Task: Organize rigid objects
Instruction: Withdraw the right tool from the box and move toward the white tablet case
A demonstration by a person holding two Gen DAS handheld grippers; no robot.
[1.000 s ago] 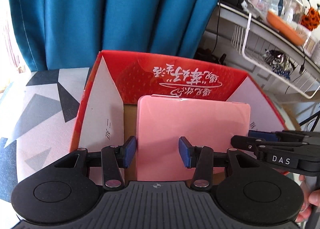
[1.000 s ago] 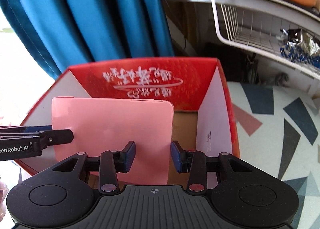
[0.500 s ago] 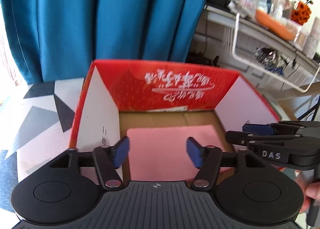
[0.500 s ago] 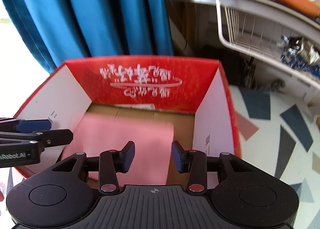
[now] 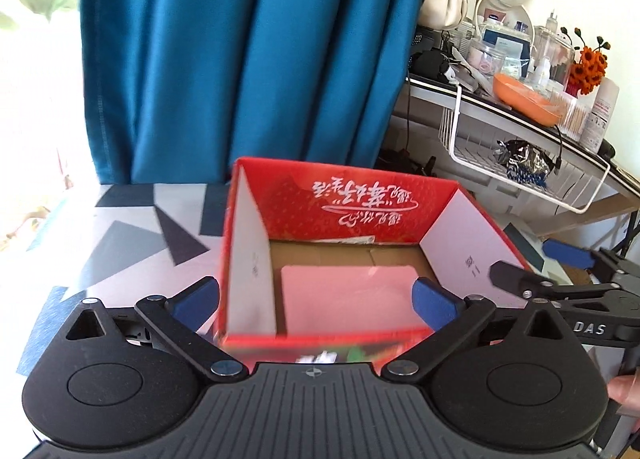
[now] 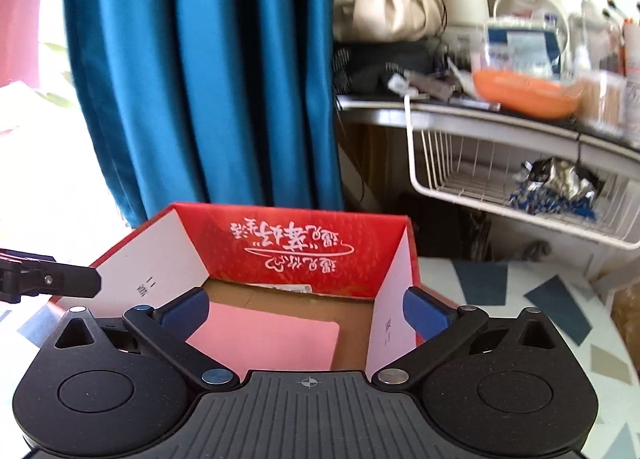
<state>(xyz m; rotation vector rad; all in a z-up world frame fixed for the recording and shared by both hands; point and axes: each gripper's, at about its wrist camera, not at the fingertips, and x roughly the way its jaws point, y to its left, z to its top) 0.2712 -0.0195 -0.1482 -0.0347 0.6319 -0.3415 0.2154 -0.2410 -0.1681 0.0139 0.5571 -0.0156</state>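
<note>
Left view only: box (image 5: 352, 219) front wall, red with blurred print; a fingertip (image 5: 626, 393) at the right edge; right gripper (image 5: 560, 271) from the side, its two fingers spread.
Right view only: one black finger of the left gripper (image 6: 52, 279) at the left edge; brown floor beside the pad's right edge.
Pad (image 5: 352, 299): pink, flat, thin, rounded corners; lies flat on the box floor, toward the near left, long axis running left to right.
Box: open-top cardboard, red outside, white side walls, brown floor; stands on the patterned bench (image 5: 120, 251).
Left gripper (image 5: 316, 301): jaws have just been opening, now wide, nothing gripped.
Right gripper (image 6: 306, 309): jaws have just been opening, now wide, nothing gripped.
Behind: blue curtain (image 5: 248, 59), white wire basket (image 6: 500, 187).
</note>
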